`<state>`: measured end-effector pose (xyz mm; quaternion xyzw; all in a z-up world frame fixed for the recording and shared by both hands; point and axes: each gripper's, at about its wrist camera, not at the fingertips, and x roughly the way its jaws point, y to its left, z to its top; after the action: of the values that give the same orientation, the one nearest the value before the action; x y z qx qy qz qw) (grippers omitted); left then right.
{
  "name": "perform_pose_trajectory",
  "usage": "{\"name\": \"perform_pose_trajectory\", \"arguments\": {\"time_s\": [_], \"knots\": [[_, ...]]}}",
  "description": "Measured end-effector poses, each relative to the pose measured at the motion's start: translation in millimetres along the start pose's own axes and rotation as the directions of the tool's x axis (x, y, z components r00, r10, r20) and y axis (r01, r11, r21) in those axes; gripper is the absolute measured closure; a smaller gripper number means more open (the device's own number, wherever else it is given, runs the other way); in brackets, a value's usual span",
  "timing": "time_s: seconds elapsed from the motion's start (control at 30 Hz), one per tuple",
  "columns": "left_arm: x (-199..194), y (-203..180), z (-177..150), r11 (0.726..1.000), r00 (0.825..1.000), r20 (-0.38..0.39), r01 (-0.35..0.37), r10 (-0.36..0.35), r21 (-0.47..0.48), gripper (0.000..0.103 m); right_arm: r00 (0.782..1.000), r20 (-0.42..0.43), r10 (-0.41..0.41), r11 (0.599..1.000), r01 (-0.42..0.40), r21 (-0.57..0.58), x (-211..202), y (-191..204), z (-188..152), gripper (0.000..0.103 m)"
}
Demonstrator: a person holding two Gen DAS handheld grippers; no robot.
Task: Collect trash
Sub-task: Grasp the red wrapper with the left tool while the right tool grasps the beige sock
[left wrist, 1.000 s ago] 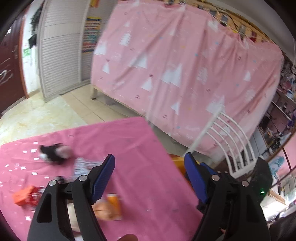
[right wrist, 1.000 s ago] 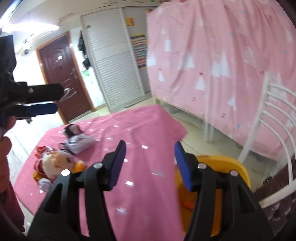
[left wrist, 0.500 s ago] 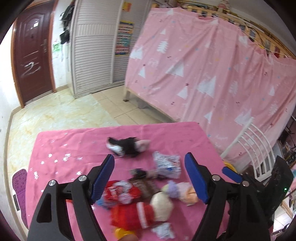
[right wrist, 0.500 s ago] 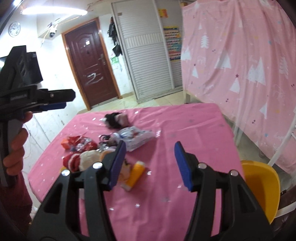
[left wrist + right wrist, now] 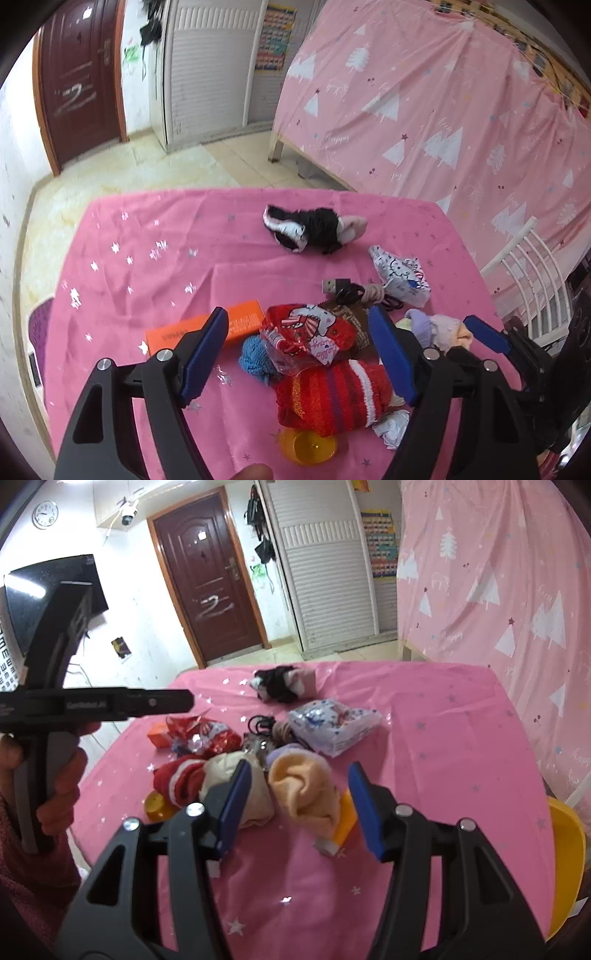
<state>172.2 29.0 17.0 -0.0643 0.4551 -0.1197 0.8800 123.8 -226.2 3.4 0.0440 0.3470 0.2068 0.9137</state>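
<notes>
Your left gripper [image 5: 295,354] is hanging over the pile at the bottom centre of its view, fingers spread wide and pinching nothing. Between those blue pads a red striped sock [image 5: 332,398] is lying on the pink cloth [image 5: 147,240], with a red wrapper [image 5: 306,332] crumpled on top of it and a blue knit bit [image 5: 255,356] touching its left side. Just below the sock an orange cap [image 5: 308,446] is peeking out, and a white scrap [image 5: 391,424] is sitting at its right. An orange box [image 5: 207,326] is lying partly behind your left finger.

Your right gripper [image 5: 299,805] is hovering low in its view, fingers half spread, gripping nothing. A peach sock [image 5: 303,786] is showing in the gap, a beige sock [image 5: 236,775] is touching it on the left, and an orange tube [image 5: 343,823] is poking out from under it by the right pad.

Further up the table, a black cable [image 5: 351,291] is coiled at mid right of the left view, touching a white wrapper [image 5: 402,273]. Beyond them, a black-and-white sock [image 5: 310,229] is lying well apart, near the far edge.

At the lower right edge of the right view, a yellow bin [image 5: 565,867] is standing beside the table. Your hand [image 5: 55,775] is gripping the left handle at mid left.
</notes>
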Motion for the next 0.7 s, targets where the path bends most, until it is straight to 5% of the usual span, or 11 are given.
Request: {"name": "perform_pose_trajectory", "arguments": {"time_s": [0.27,0.33,0.43,0.6,0.7], "knots": [[15.4,2.2,1.9,0.997,0.996,-0.050,0.066,-0.069,-0.047,0.054,1.000,-0.019,-0.017,1.000,0.017,-0.015,6.1,-0.5,-3.1,0.051],[18.3,1.6,2.8,0.997,0.997,-0.052,0.052,-0.055,-0.052,0.071,1.000,-0.024,-0.016,1.000,0.016,-0.016,7.2,-2.0,-4.2,0.051],[22.0,2.3,4.1,0.996,0.996,-0.068,0.062,-0.066,-0.069,0.090,1.000,-0.029,-0.011,1.000,0.010,-0.021,9.0,-2.0,-4.1,0.061],[24.5,4.1,3.2,0.994,0.995,-0.081,0.052,-0.059,-0.092,0.102,1.000,-0.025,-0.004,1.000,0.004,-0.023,8.9,-1.6,-4.2,0.088],[24.1,2.8,2.0,0.996,0.997,-0.076,0.024,-0.031,-0.089,0.103,1.000,-0.005,-0.006,1.000,0.006,-0.019,4.8,-2.1,-4.2,0.093]]}}
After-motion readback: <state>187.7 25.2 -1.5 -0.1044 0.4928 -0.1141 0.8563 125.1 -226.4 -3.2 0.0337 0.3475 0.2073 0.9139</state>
